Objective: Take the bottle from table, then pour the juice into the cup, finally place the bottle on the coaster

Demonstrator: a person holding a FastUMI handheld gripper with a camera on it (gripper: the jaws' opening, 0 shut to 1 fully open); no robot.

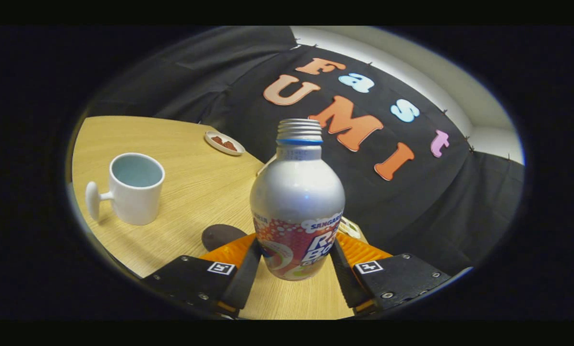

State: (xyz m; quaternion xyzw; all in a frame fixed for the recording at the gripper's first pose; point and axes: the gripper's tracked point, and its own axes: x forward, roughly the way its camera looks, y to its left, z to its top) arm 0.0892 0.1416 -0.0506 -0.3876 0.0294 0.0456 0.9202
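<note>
My tool clamps both fingers on the lower body of the uncapped silver aluminium bottle, upright over the pale wooden counter; the white ceramic cup stands ahead, unpoured; pouring and the dark round coaster remain.

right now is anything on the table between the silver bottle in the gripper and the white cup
Nothing visible. The gripper has both fingers pressed on the silver aluminium bottle, and bare wooden table lies between it and the white ceramic cup. The dark round coaster sits nearer the fingers, off that line.
</note>
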